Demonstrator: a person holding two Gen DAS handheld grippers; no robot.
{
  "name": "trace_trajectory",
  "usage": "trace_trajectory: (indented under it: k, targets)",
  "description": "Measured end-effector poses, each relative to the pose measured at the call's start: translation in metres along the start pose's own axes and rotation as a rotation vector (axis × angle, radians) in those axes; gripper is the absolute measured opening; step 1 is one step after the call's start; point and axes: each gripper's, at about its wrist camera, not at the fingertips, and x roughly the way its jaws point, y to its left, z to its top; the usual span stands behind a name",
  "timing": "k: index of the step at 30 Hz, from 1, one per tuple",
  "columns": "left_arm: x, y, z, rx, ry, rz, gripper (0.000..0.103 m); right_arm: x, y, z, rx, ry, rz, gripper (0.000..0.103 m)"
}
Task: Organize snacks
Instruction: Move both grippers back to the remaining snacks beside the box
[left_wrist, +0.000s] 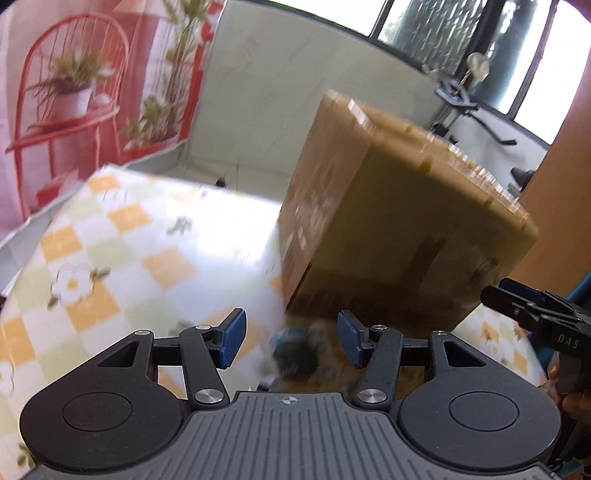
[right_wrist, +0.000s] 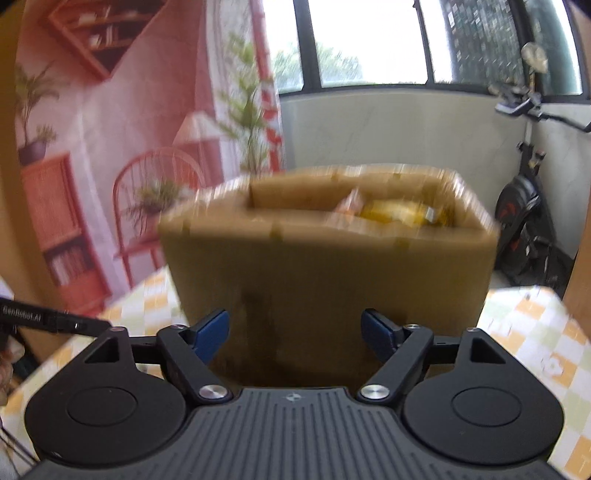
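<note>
A tan plastic basket with a slotted rim stands on the checked tablecloth, blurred in both views. In the right wrist view the basket holds a yellow packet and an orange-pink packet. My left gripper is open just in front of the basket's near corner. A dark, smeared small thing lies low between its fingers, clear of both pads. My right gripper is open, facing the basket's front wall with nothing between its pads. Each gripper's tip shows at the other view's edge.
The tablecloth carries yellow and green squares with daisies. Behind the table hangs a printed backdrop with a red chair. An exercise bike stands by the window wall at right. A wooden panel rises at the far right.
</note>
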Motion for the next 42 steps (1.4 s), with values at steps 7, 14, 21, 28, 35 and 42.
trace_trajectory:
  k: [7,14,21,28,35,42]
  targets:
    - [0.015,0.017,-0.023,-0.011,0.084,0.039,0.057,0.029,0.004,-0.039,-0.02,0.128,0.03,0.077]
    - [0.03,0.014,-0.039,0.02,0.151,0.065,0.057,0.067,0.012,-0.054,-0.073,0.211,0.07,0.077]
    - [0.028,0.01,-0.05,0.02,0.175,0.062,0.057,0.096,0.025,-0.064,-0.15,0.282,0.107,0.069]
    - [0.042,0.007,-0.041,0.032,0.172,0.043,0.061,0.091,0.018,-0.075,-0.093,0.301,0.104,0.049]
    - [0.073,-0.006,-0.024,0.022,0.172,0.03,0.064,0.073,0.008,-0.087,-0.022,0.299,0.046,0.046]
    - [0.101,-0.019,-0.02,0.035,0.182,0.043,0.07,0.061,0.002,-0.098,0.005,0.313,0.02,0.045]
